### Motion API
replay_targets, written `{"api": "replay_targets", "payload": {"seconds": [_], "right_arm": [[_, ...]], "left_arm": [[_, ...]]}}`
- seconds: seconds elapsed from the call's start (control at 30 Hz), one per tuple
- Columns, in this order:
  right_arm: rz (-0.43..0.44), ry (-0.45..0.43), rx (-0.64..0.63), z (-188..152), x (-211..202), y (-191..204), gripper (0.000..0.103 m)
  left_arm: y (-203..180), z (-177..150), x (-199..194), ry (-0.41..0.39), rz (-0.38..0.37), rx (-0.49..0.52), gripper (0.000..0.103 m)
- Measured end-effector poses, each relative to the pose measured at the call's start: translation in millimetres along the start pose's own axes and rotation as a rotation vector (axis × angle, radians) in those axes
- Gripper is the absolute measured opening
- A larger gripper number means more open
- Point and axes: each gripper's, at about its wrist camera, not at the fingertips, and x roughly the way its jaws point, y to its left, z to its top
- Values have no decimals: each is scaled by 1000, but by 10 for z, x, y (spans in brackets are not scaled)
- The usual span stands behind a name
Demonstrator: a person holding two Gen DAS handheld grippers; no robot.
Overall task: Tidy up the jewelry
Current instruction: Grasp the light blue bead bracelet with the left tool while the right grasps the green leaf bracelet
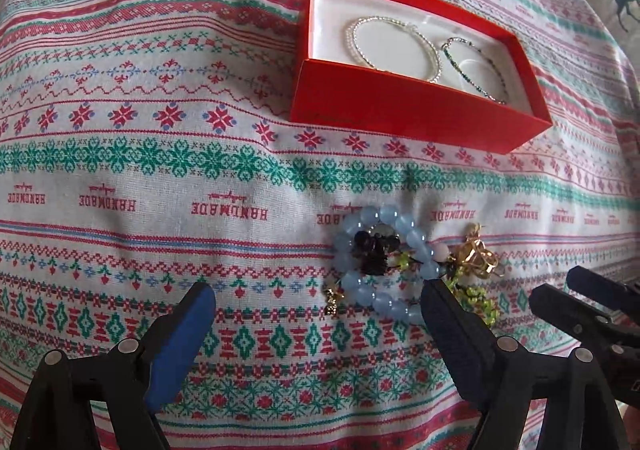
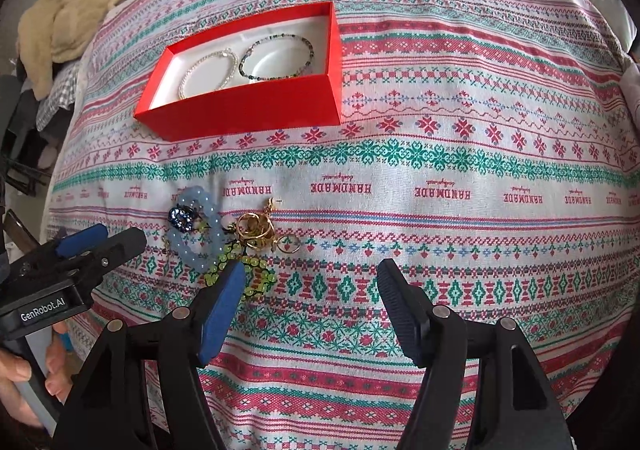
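With two bracelets already laid in the red box [image 1: 420, 118] beyond both sets of fingers, the left gripper [image 1: 320, 310] and right gripper [image 2: 312, 290] hang wide open and empty, flanking the tangled jewelry pile [image 1: 400, 262], presumably to separate it.

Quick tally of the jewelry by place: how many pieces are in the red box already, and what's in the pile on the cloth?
In the red box:
pearl bracelet: 1
dark bead bracelet: 1

In the pile on the cloth:
blue bead bracelet: 1
green bead bracelet: 1
black bead piece: 1
gold tangle: 1 cluster, pieces not separable

Total: 6
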Motion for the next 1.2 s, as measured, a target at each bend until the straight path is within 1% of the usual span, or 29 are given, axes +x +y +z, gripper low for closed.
{"api": "replay_targets", "payload": {"seconds": [0.03,0.07,0.1,0.13,0.17,0.2,0.23,0.3,0.4,0.47,0.6,0.83,0.97,1.2], "right_arm": [[-1,1,-2,-1,4,7,71],[-4,0,-4,0,4,13,71],[-5,-1,-6,1,1,17,71],[-5,-2,-7,3,3,23,71],[-4,-3,-7,6,-2,26,71],[-3,-3,-7,7,-3,26,71],[-3,-4,-6,9,-2,27,71],[-4,-2,-6,10,6,31,71],[-4,1,-7,10,18,37,71],[-5,1,-8,3,18,34,71],[-4,2,-8,0,20,36,71],[-6,3,-8,7,19,40,71],[-9,8,-10,0,37,36,71],[-17,25,-20,-2,88,46,71]], "left_arm": [[-14,-2,28,9,-14,-1,79],[-27,-2,57,18,-27,-5,72],[-39,-4,85,27,-36,-10,62],[-47,-3,109,33,-41,-15,56],[-57,0,129,37,-44,-19,48],[-74,5,142,37,-46,-19,43],[-87,11,151,36,-49,-18,40],[-107,27,170,36,-51,-16,28],[-135,45,212,42,-55,-14,18],[-168,60,259,46,-40,-7,13],[-192,83,335,52,-12,5,7],[-219,196,441,51,-2,-12,7],[-232,265,525,52,-7,-32,9],[-301,304,523,21,6,-17,8]]}}
